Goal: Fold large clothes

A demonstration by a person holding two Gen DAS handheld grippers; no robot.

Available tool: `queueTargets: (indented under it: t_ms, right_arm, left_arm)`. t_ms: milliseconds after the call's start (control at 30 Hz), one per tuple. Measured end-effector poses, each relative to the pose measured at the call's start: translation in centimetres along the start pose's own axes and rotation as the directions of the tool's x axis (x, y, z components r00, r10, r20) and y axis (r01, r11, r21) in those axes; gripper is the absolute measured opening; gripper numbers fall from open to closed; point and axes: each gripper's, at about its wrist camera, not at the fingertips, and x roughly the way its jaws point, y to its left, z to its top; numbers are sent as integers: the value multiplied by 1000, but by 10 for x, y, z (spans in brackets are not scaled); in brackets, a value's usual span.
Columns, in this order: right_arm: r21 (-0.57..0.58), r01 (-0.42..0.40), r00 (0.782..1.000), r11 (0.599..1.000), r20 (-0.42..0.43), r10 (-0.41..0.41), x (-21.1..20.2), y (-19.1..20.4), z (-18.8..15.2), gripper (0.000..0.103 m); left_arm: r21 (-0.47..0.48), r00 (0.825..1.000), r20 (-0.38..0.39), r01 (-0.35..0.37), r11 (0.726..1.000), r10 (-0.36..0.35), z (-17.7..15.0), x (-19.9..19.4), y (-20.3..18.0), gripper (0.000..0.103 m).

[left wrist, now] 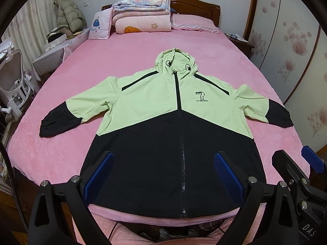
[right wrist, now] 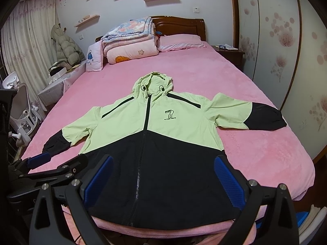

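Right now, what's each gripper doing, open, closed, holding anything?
Left gripper: open, holding nothing, above the jacket hem.
Right gripper: open, holding nothing, also above the hem.

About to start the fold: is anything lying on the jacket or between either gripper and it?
Nothing visible. The jacket lies flat, zipped, sleeves spread, on the bed, with nothing on it. The left gripper and right gripper are both open over the hem. The quilts are at the headboard, well clear.
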Motion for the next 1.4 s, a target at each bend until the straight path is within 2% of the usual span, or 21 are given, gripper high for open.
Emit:
queueTargets:
  t_ms: [400,867,1400]
  right_arm:
    - [-11,5,1000,1000,29,-5,-14,6,-2,99]
    - [-5,26,1000,1000,0,-26,-12,10,-4,99]
    - [3,14,999,1000,-35,-14,8,4,0,99]
  left_arm:
    - [10,999,39,0,1000,0,-4,-16,4,98]
    - [14,999,38,-5,1000,5,-8,-18,7,98]
    - [19,1000,-8,-26,999,26,2,-1,3,98]
